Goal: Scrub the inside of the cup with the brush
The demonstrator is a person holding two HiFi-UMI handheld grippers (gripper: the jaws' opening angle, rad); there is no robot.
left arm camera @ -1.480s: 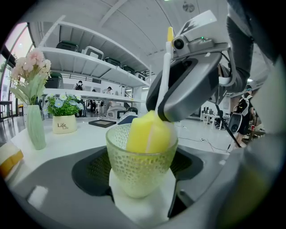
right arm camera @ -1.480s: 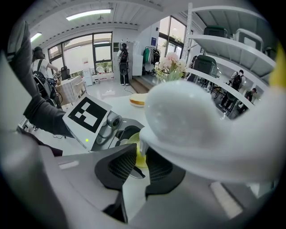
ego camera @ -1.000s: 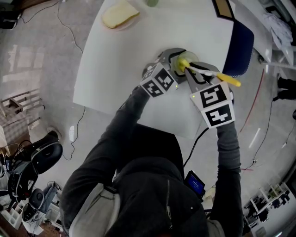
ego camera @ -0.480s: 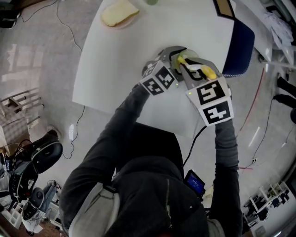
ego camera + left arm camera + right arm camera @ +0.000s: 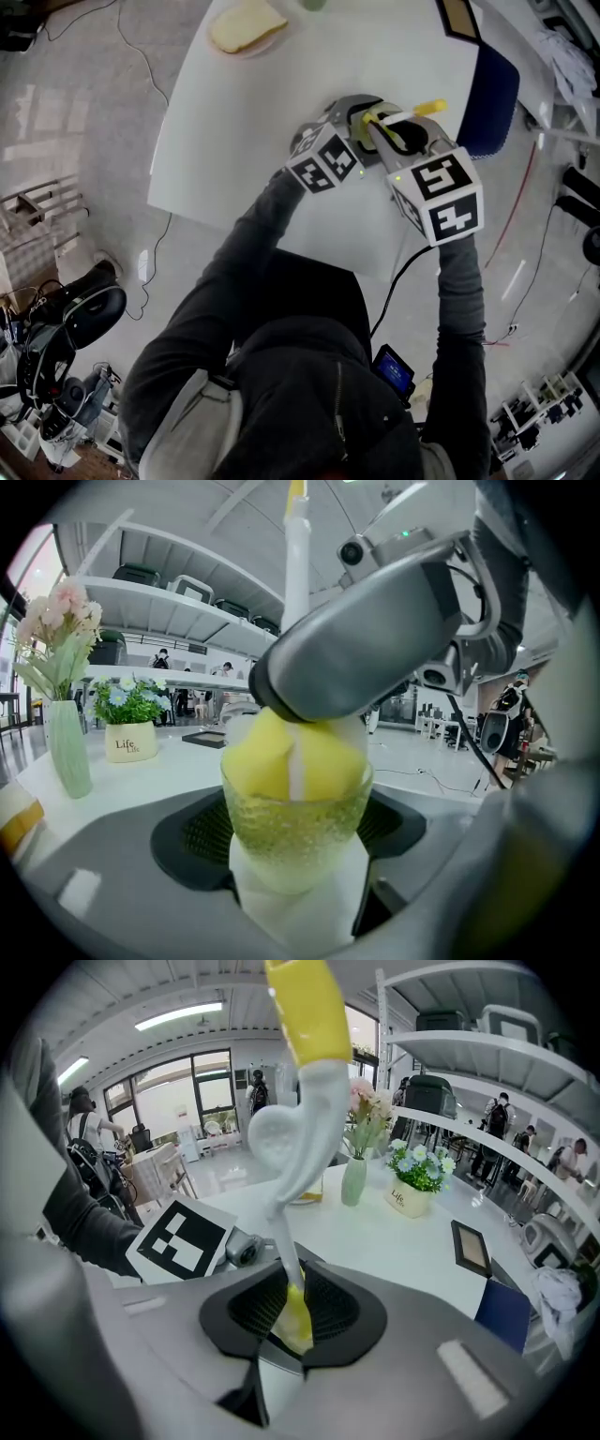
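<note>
Between the wide-set jaws of the left gripper [image 5: 295,829], the pebbled green glass cup [image 5: 295,850] stands upright, gripped at both sides above the white table [image 5: 234,141]. Inside its mouth sits the yellow sponge head of the white-handled brush [image 5: 302,1124]. Farther along, the right gripper [image 5: 291,1314] pinches that brush's thin stem, the yellow-tipped handle slanting up past it.

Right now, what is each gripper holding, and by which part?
The left gripper clamps the cup by its lower sides. The right gripper pinches the brush by its thin white stem, above the sponge head in the cup.
</note>
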